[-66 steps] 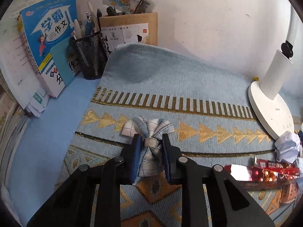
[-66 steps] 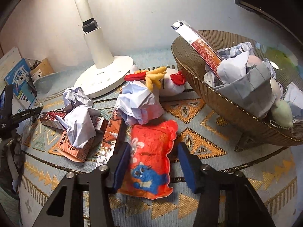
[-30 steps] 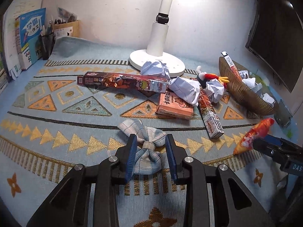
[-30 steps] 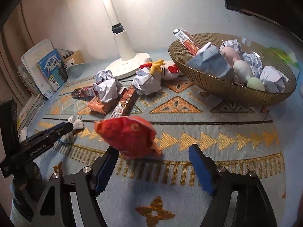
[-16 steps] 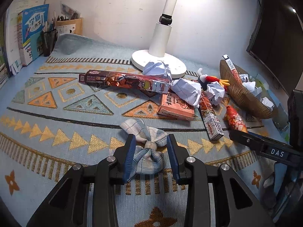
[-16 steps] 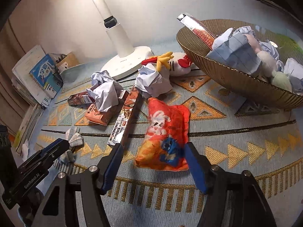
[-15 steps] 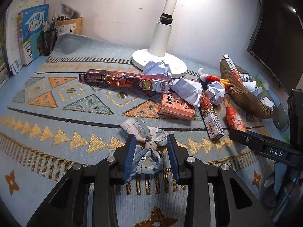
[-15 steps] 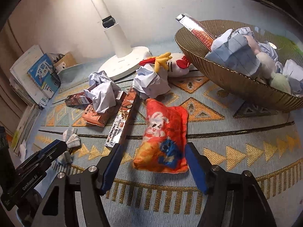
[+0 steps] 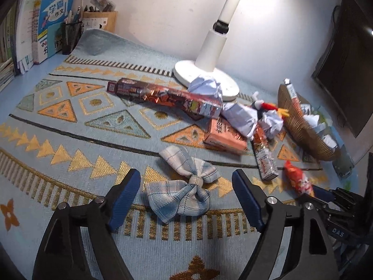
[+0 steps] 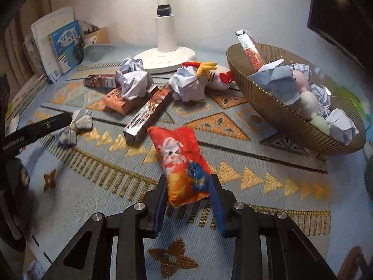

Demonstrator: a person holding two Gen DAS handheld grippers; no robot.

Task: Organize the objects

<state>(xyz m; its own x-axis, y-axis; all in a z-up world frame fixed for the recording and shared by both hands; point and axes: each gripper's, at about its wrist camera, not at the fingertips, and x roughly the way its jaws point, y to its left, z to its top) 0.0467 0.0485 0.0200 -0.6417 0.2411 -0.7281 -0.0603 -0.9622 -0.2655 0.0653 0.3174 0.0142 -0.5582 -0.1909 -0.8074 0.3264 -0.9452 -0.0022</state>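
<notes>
Blue-white plaid bow [image 9: 184,186], red-orange pouch [image 10: 184,161] w/ white rabbit, blue fingers [image 9: 124,196].

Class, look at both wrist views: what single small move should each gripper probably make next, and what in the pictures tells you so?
Probably the right gripper should finish closing on the red snack bag, whose near end sits between its closing pads, then lift it toward the woven basket. The left gripper is opening; the plaid bow lies free on the mat, so it should back away.
</notes>
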